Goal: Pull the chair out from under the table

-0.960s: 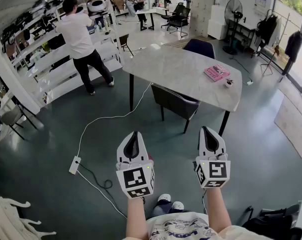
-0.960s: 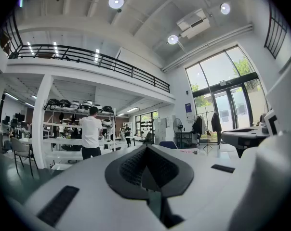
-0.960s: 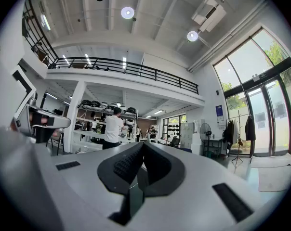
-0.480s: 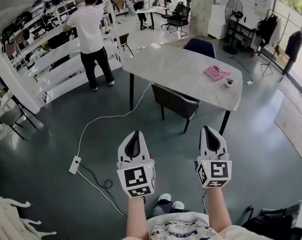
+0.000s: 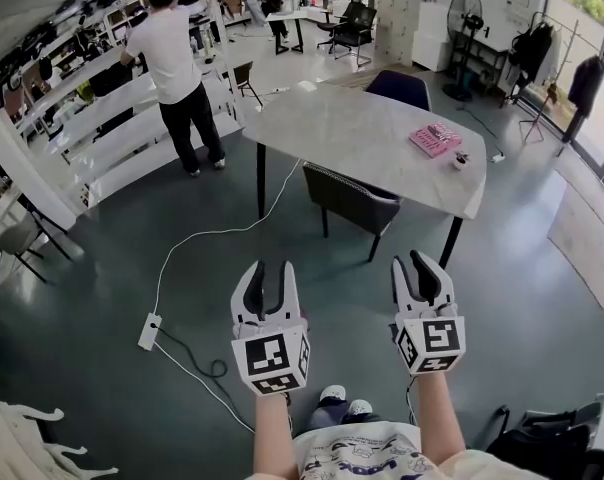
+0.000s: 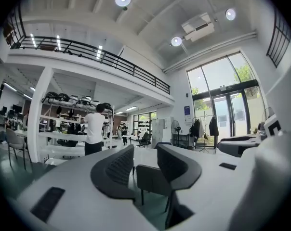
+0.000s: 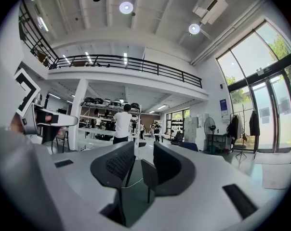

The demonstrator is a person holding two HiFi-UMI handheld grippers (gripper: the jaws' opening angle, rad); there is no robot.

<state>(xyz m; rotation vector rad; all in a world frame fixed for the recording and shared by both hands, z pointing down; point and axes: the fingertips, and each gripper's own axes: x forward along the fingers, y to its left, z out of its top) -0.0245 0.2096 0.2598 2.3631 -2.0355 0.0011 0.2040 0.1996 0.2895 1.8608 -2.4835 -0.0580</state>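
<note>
A dark grey chair (image 5: 352,200) is tucked under the near side of the pale marble-topped table (image 5: 362,128), its back facing me. Both grippers hover level above the green floor, well short of the chair. The jaws of my left gripper (image 5: 264,273) are opening, and nothing is between them. My right gripper (image 5: 422,266) is opening as well, also empty. In the left gripper view the chair (image 6: 152,179) shows through the gap of the left gripper (image 6: 145,162). The right gripper view frames the chair (image 7: 148,173) between the jaws of the right gripper (image 7: 143,165).
A white power strip (image 5: 149,330) and its cable lie on the floor to the left. A person (image 5: 177,63) stands at white shelves at the back left. A blue chair (image 5: 397,90) sits beyond the table; a pink book (image 5: 434,140) and small pot (image 5: 460,161) rest on it.
Both grippers' jaws, shut before, now stand parted. The person at the shelves has stepped to the right. The grippers stay in about the same place.
</note>
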